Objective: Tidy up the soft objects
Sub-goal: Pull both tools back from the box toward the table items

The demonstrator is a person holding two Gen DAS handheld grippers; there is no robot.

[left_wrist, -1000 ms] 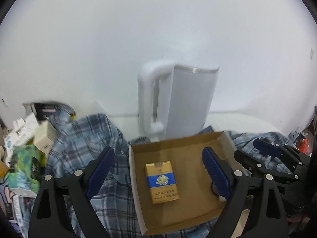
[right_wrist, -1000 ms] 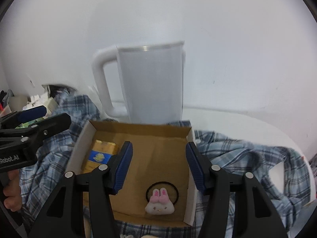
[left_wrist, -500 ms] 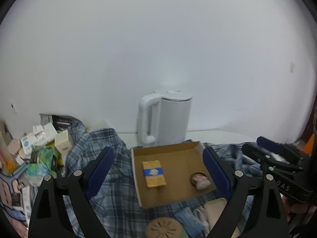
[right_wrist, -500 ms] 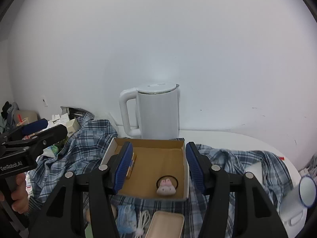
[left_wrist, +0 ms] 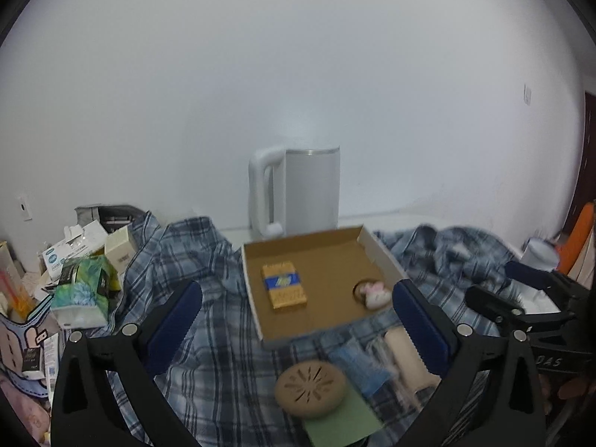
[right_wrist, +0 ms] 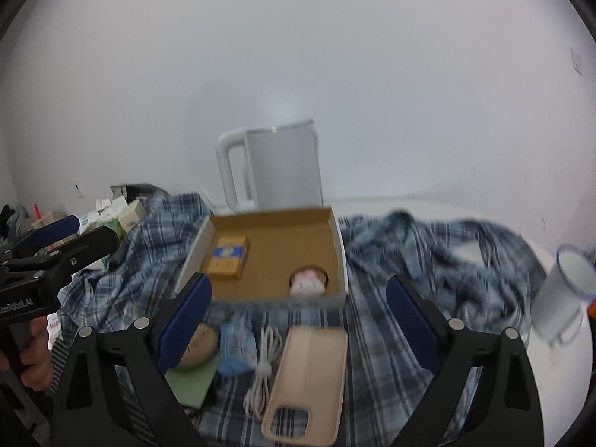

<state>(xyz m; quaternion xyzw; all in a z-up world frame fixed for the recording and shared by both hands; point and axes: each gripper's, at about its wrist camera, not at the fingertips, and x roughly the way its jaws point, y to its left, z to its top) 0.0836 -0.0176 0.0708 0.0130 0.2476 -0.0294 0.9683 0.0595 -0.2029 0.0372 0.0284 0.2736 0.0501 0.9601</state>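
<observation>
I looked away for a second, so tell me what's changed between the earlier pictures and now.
Both grippers pulled back from the cardboard box, bringing the phone case and cable into view. The right gripper is opening wider, the left gripper slightly; neither holds anything. The bunny toy and yellow pack stayed put.
</observation>
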